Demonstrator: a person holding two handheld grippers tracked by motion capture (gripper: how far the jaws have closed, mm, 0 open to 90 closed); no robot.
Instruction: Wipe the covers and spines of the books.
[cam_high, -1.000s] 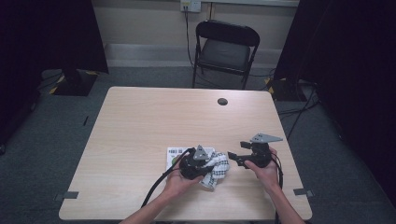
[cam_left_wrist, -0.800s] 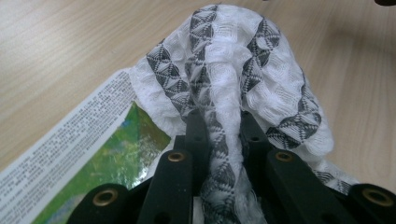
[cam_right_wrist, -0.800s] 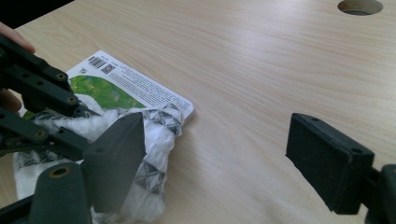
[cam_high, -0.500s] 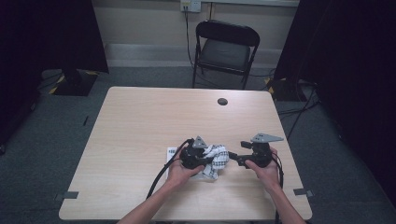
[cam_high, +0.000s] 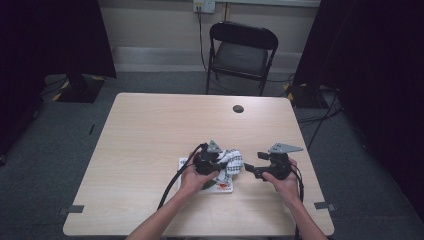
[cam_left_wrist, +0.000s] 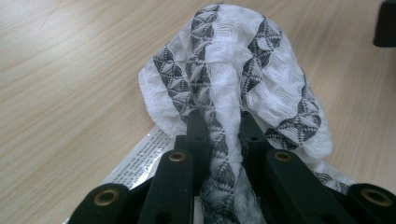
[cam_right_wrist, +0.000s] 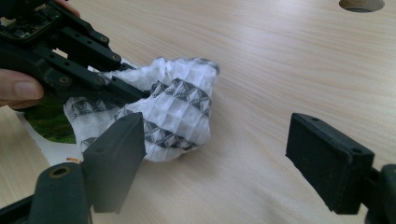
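Left gripper (cam_high: 216, 161), low in the middle, pinches a bunched white-and-grey cloth (cam_high: 231, 161) over a printed card (cam_high: 220, 187), maybe a packet. Right gripper (cam_high: 250, 169) gapes wide beside it. Pale wooden table (cam_high: 150, 135); black chair (cam_high: 242, 52) up top.

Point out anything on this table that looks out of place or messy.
The cloth is bunched in a crumpled wad, not flat; the left gripper pinches a fold of it. It lies partly over a printed packet. Nothing looks spilled or damaged. The right gripper is open beside it.
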